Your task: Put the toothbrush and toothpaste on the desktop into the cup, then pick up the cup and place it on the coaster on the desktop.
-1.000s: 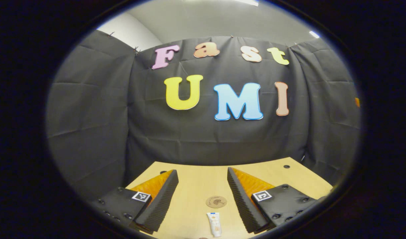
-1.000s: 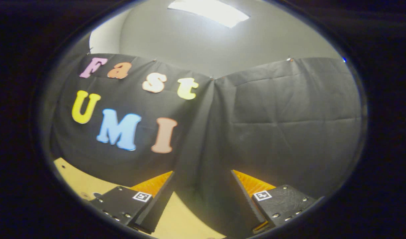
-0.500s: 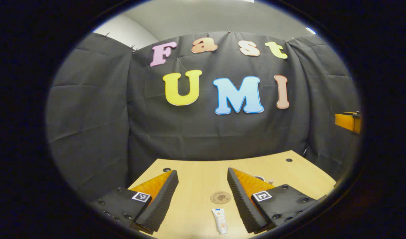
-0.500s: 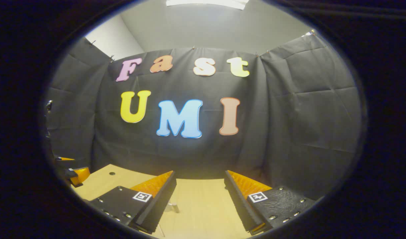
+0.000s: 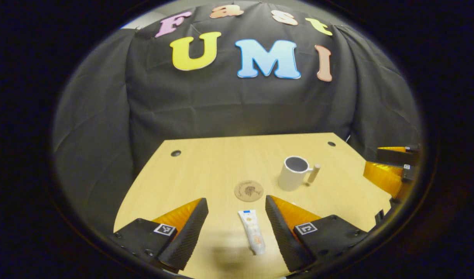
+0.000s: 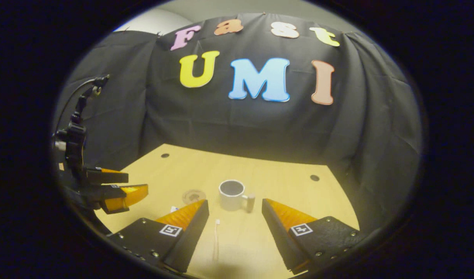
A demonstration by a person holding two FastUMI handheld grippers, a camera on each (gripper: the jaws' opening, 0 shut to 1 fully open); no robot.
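Black cloth wall [image 5: 237,104] behind, pale wooden desktop [image 5: 206,170] below, with dark round holes near the far corners.

Toothpaste [image 5: 252,231] flat on the desktop in the left gripper view, a white tube, cap end toward the coaster, lying between the fingers but touched by neither. Round brown coaster [image 5: 248,190] just beyond it, bare. White cup [image 5: 293,173] upright to the right of the coaster, near but apart, dark inside, wooden handle on its right side. Same cup [image 6: 231,194] in the right gripper view, handle right, with the coaster [image 6: 193,195] to its left. Toothbrush [image 6: 216,240] flat on the desktop, thin and white, head toward the cup, well short of it, in the gap between the fingers without contact.

Left gripper [image 5: 236,228] above the desktop, spread wide, holding nothing; seen also from the side in the right gripper view [image 6: 122,186], off at the left edge. Right gripper [image 6: 234,232] likewise spread wide and empty; seen at the right edge of the left gripper view [image 5: 392,166].
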